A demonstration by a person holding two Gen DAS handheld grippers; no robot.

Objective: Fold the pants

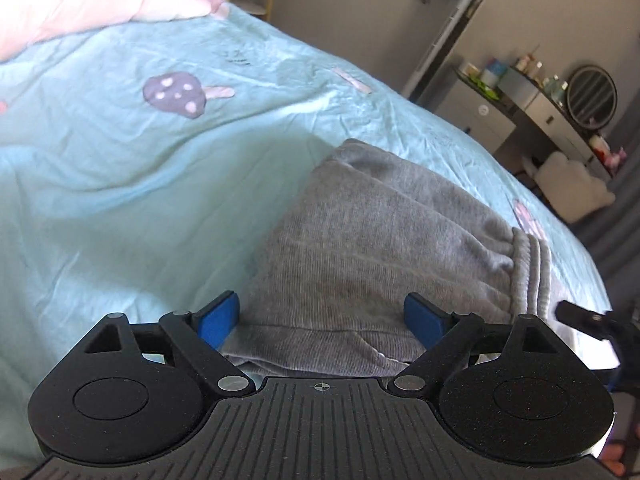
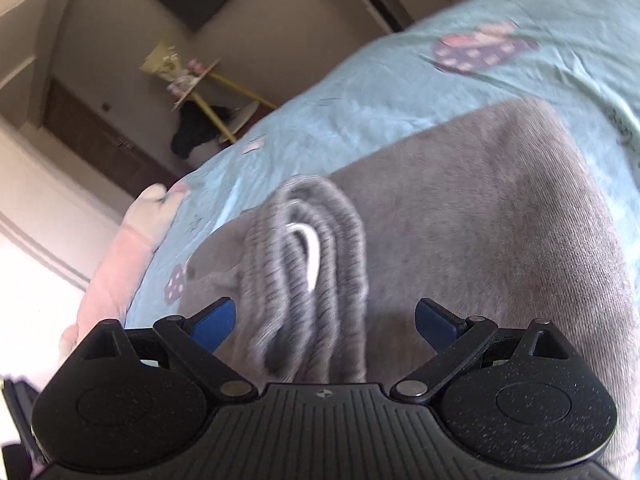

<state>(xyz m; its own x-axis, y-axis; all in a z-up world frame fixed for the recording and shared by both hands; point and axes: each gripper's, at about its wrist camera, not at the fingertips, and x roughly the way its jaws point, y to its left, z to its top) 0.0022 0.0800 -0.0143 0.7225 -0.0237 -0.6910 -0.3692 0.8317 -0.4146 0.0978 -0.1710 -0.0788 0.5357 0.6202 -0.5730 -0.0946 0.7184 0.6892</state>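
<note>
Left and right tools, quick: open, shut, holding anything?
Left tool: open, over the grey sweatpants, gripping nothing.
Right tool: open, ribbed waistband between its fingers, not clamped.

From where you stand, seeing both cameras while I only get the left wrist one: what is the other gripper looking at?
Observer: The right gripper is wide open over the ribbed elastic waistband of the grey fleece pants, which lies bunched between its blue fingertips.
Operator: Anything tucked in that band?
Observer: Yes, a white loop, perhaps a drawstring or label.
Operator: What lies beyond the bed there?
Observer: A small yellow-legged side table holding blurred items, with a dark heap beneath, too blurred to identify.
</note>
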